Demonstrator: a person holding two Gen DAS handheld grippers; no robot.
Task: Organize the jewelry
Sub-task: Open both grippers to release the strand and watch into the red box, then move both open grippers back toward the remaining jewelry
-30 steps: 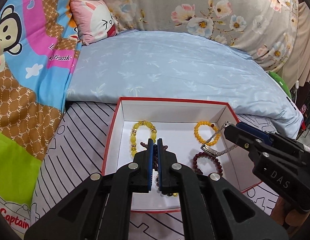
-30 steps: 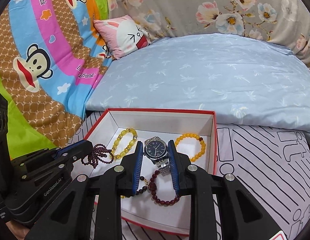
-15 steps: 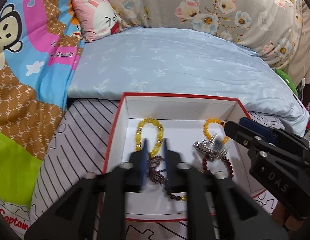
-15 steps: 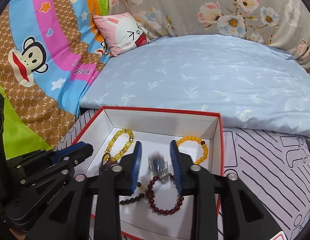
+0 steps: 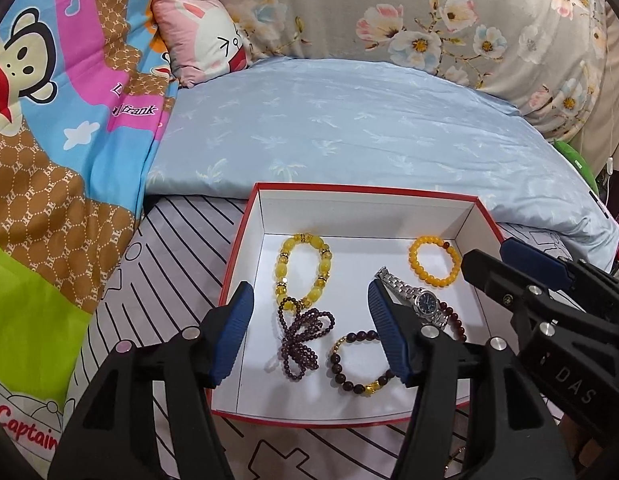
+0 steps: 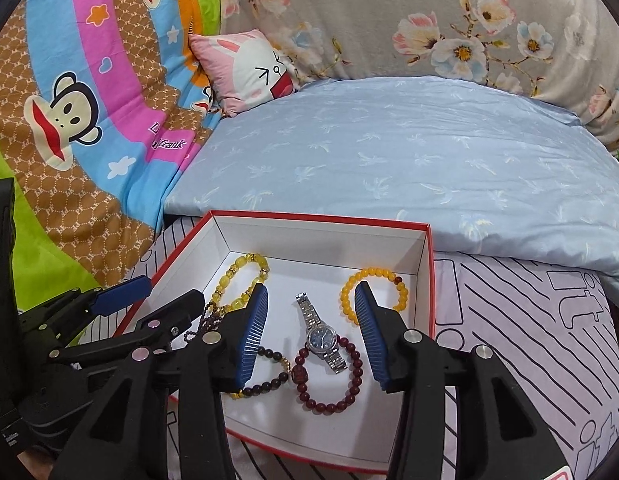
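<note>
Jewelry lies loose in the red-rimmed box (image 5: 245, 236). Left gripper (image 5: 309, 332) is opening, empty, above purple beads (image 5: 303, 336). Right gripper (image 6: 311, 330) is opening over the released watch (image 6: 320, 336).

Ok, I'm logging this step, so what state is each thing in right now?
Box: open, no lid on.
Watch: lying flat in the box, across the red bracelet.
Purple beads: loose heap on the box floor.
Left gripper: jaws opening, gripping nothing.
Right gripper: jaws opening, watch released between them.
</note>
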